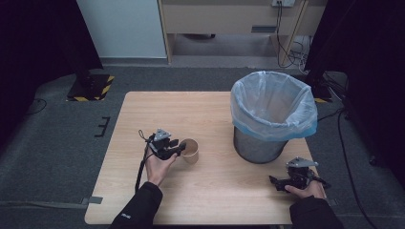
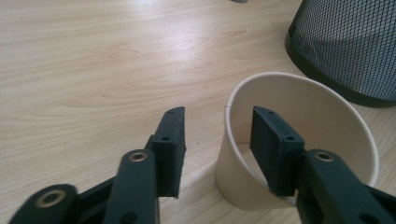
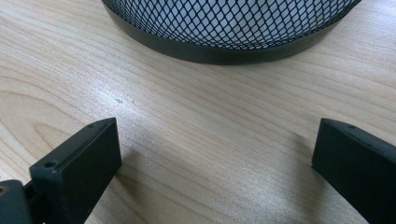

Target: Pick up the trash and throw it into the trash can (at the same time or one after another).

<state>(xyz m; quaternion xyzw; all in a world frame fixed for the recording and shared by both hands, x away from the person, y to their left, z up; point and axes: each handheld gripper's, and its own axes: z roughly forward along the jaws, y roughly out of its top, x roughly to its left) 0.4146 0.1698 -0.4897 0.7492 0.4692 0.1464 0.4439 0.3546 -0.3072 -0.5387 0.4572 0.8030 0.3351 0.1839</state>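
On the table (image 1: 143,200), left of the lined mesh bin (image 1: 272,114) near mid-surface, your left gripper (image 2: 219,140) straddles the paper cup (image 2: 322,116) wall, pads not yet pressing, so pinch that light, crushable rim gently, while your right gripper (image 3: 215,163) gapes empty.

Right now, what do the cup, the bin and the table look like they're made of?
Cup: apparently paper, matte cream, thin wall with a seam visible in the left gripper view.
Bin: probably metal mesh, dark, diamond-patterned with a solid base band; its liner looks like thin translucent plastic.
Table: light wood or wood-look laminate, visible grain, slight sheen.
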